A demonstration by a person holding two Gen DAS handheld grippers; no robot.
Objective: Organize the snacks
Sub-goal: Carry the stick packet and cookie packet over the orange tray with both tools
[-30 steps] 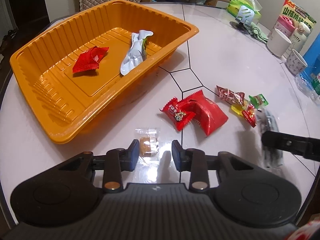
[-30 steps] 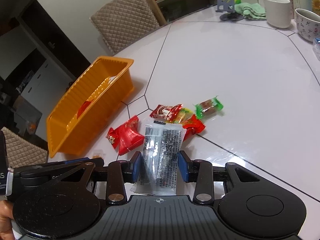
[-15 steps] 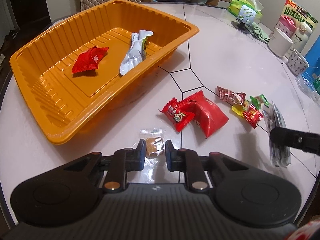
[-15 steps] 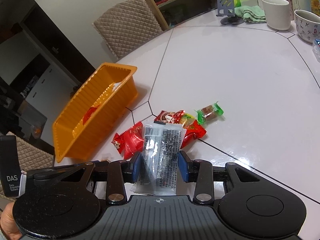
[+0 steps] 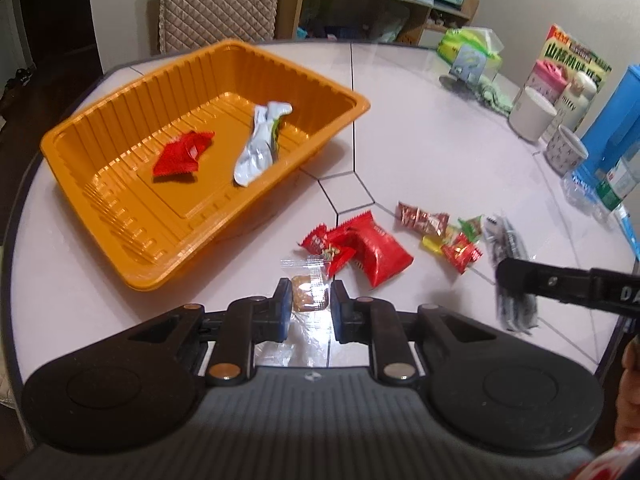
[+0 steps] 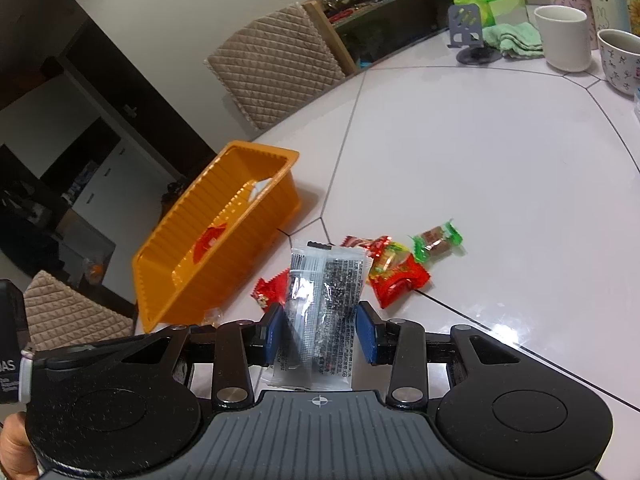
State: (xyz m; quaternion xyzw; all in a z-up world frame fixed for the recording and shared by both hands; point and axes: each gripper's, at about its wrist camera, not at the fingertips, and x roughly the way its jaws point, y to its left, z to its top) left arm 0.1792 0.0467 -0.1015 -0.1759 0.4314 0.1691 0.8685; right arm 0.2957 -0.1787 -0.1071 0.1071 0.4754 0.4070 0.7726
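An orange tray (image 5: 120,216) (image 6: 192,280) sits at the table's left, with a red packet (image 5: 180,154) and a white wrapper (image 5: 260,144) inside it. My left gripper (image 5: 310,306) is shut on a small clear-wrapped brown candy (image 5: 306,296), lifted just off the table near the tray's front corner. My right gripper (image 6: 322,330) is shut on a clear packet of black seeds (image 6: 326,304) (image 5: 510,272), held above the table. Loose candies lie between them: red packets (image 5: 360,248), a brown one (image 5: 420,218), a green one (image 6: 436,240).
Two mugs (image 6: 566,38), a pink bottle (image 5: 544,80), a phone stand (image 6: 468,36), a green cloth (image 6: 512,38) and a blue container (image 5: 616,120) stand at the far right. Quilted chairs (image 6: 276,68) are behind the table. A hand (image 6: 16,448) shows at the lower left.
My left gripper closed on the clear-wrapped brown candy and lifted it off the table. My right gripper rose slightly with the seed packet still in it.
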